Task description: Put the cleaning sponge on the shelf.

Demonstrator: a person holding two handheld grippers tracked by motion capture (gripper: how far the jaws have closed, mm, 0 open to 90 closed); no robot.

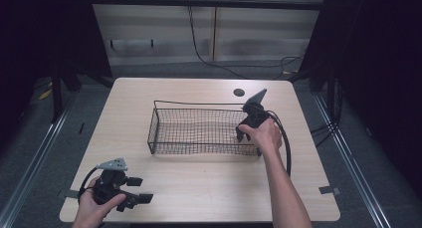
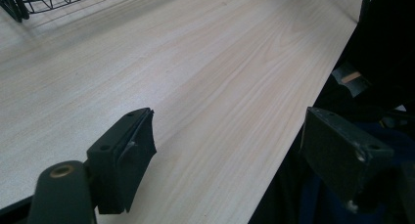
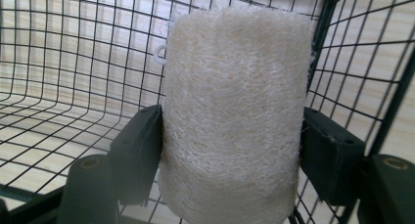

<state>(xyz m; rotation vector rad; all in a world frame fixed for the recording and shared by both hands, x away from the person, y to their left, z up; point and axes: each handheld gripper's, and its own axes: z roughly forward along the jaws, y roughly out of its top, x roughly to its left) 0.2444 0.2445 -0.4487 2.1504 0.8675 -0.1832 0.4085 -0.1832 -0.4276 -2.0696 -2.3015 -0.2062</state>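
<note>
1. At the near left corner of the table (image 1: 199, 188), the left gripper (image 1: 133, 189) rests low over the wood in the person's left hand (image 1: 94, 208), its jaws pointing toward the right along the near edge.
2. The left gripper view shows those jaws standing wide apart with nothing between them, one over the pale wood and the other past the table's edge.
3. Farther in, the wire basket (image 1: 164, 119) sits at the middle of the table, its long sides running parallel to the near edge.
4. At the basket's right end, the person's right hand (image 1: 263, 133) tips the right gripper (image 1: 241, 137) down into the near right corner of the basket.
5. In the right gripper view, the pads press on both sides of a cream loofah sponge (image 3: 235, 116), which stands upright between them inside the basket, close to the mesh wall.
6. Near the far edge, a dark round hole (image 1: 239, 92) marks the tabletop beyond the basket.
</note>
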